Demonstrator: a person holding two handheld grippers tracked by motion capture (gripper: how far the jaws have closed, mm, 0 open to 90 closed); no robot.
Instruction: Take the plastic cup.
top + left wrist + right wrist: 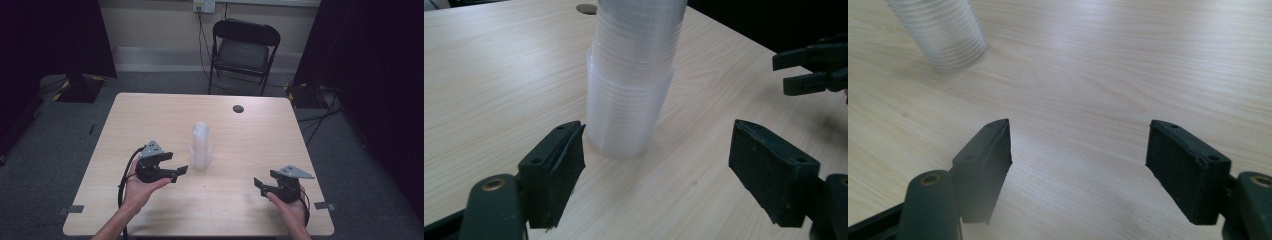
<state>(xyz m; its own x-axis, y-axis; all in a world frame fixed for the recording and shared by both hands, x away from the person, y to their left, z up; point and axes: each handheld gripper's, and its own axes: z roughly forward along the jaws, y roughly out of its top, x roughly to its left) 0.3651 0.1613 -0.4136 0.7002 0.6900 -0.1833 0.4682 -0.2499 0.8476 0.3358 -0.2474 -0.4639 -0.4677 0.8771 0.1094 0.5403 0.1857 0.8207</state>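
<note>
Translucent plastic cups, nested into a tall ribbed stack (200, 145), are seen standing upright near the middle of the pale wooden table (150, 120). The left gripper (181, 170) is held just beside the stack's base, its 2 black jaws spread wide and empty; in the left gripper view the stack (631, 85) is framed just beyond the gap between them, untouched. The right gripper (259, 184) is held well apart from the stack, low over the table near the front right edge, its jaws likewise spread wide with nothing between them. In the right gripper view the stack (945, 35) is seen blurred at the upper left. A black folding chair (242, 52) is placed behind the table.
</note>
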